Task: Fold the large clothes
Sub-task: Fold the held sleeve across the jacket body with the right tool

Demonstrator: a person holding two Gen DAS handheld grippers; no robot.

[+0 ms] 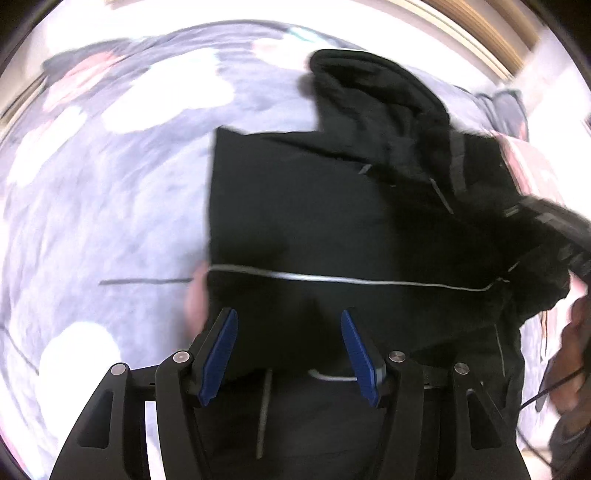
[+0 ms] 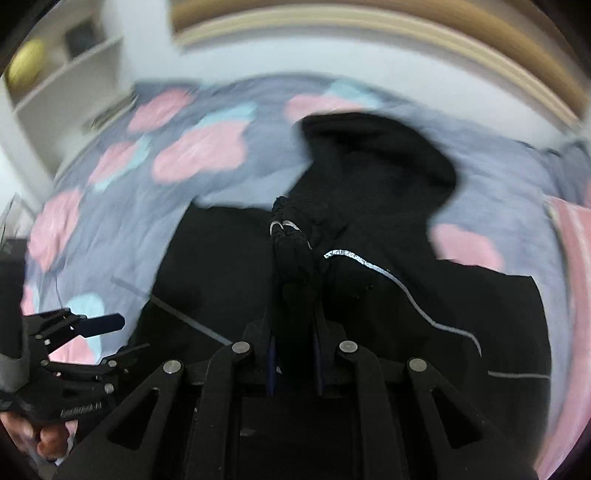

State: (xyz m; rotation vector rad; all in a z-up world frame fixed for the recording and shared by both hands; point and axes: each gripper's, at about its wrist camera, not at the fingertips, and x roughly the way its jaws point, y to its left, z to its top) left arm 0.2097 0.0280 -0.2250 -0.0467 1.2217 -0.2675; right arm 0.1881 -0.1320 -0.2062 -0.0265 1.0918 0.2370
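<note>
A large black jacket [image 1: 314,206] with thin silver piping lies partly folded on a grey bedspread with pink patches [image 1: 110,184]. My left gripper [image 1: 288,332] is open above the jacket's near part, blue pads [image 1: 221,350] apart with nothing between them. In the right wrist view the jacket [image 2: 461,314] spreads below and to the right. My right gripper [image 2: 293,295] is shut on a bunched black fold of the jacket with silver trim [image 2: 288,236], lifted off the bed. The left gripper also shows open at lower left in the right wrist view [image 2: 110,336].
The bedspread [image 2: 184,155] covers the bed around the jacket. A wooden headboard [image 2: 369,29] curves along the far side. White shelves [image 2: 74,66] stand at far left. A pink striped cloth [image 2: 572,258] lies at the right edge. A hand [image 1: 576,350] holds the right gripper.
</note>
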